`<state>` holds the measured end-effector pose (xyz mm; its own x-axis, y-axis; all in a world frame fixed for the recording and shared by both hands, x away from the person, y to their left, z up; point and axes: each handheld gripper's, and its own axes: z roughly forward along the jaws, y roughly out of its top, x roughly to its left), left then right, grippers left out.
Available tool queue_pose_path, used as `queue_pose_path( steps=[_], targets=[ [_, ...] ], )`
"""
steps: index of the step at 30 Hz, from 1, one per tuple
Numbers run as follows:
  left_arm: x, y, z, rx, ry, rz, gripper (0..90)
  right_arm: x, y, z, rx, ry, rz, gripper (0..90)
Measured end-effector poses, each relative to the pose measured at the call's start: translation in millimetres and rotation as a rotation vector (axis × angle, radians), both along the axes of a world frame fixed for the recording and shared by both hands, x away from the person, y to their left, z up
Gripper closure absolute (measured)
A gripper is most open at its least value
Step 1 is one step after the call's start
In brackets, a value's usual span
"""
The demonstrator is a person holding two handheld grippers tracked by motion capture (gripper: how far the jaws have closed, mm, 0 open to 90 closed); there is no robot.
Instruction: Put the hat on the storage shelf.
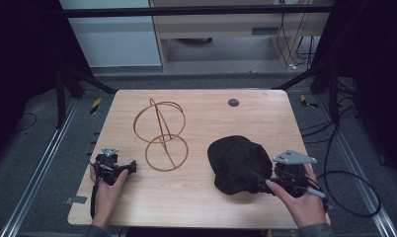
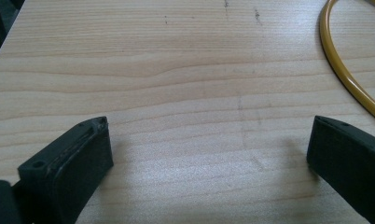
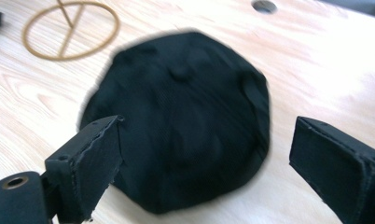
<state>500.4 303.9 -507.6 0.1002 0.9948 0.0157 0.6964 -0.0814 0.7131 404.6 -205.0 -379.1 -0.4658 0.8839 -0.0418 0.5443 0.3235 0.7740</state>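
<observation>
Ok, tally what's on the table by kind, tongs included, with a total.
Black cap: 1
Gold wire stand with two rings: 1
Round grey grommet in the table top: 1
Tongs, both open: 2, left tongs and right tongs
Total: 5

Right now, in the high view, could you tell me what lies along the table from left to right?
Left gripper → wire stand → black cap → right gripper, open at the cap's near right edge.
</observation>
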Motion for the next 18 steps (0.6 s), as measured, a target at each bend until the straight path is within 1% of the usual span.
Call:
queue_pose_path(
  steps=[1,3,5,7,9,11,14,18],
  targets=[
    [0.0,0.0,0.0,0.000,0.000,0.000,0.0,4.4,5.2,1.4,-0.005,0.009,0.008,9.1],
    [0.0,0.0,0.0,0.000,0.000,0.000,0.0,15.0,14.7,2.0,-0.032,0.032,0.015,8.6],
    [-0.1,0.0,0.1,0.001,0.001,-0.001,0.0,25.5,23.1,1.5,-0.044,0.047,0.016,9.3],
    [-0.2,-0.1,0.0,0.001,0.001,-0.002,0.0,35.3,30.5,0.3,-0.058,0.072,0.025,9.4],
    [-0.4,-0.5,-0.1,-0.002,-0.002,-0.001,0.0,45.6,35.0,-2.1,-0.078,0.101,0.024,9.9],
    [-0.7,-0.5,-0.1,-0.003,-0.001,-0.002,0.0,53.7,36.9,-4.1,-0.080,0.124,0.016,10.9],
    [-0.7,-0.6,-0.1,-0.003,-0.001,-0.001,0.0,60.7,38.8,-7.1,-0.075,0.160,0.024,10.3],
    [-0.9,-0.7,-0.1,-0.001,-0.001,-0.001,0.0,60.8,38.8,-10.1,-0.067,0.178,0.024,8.5]
  ],
)
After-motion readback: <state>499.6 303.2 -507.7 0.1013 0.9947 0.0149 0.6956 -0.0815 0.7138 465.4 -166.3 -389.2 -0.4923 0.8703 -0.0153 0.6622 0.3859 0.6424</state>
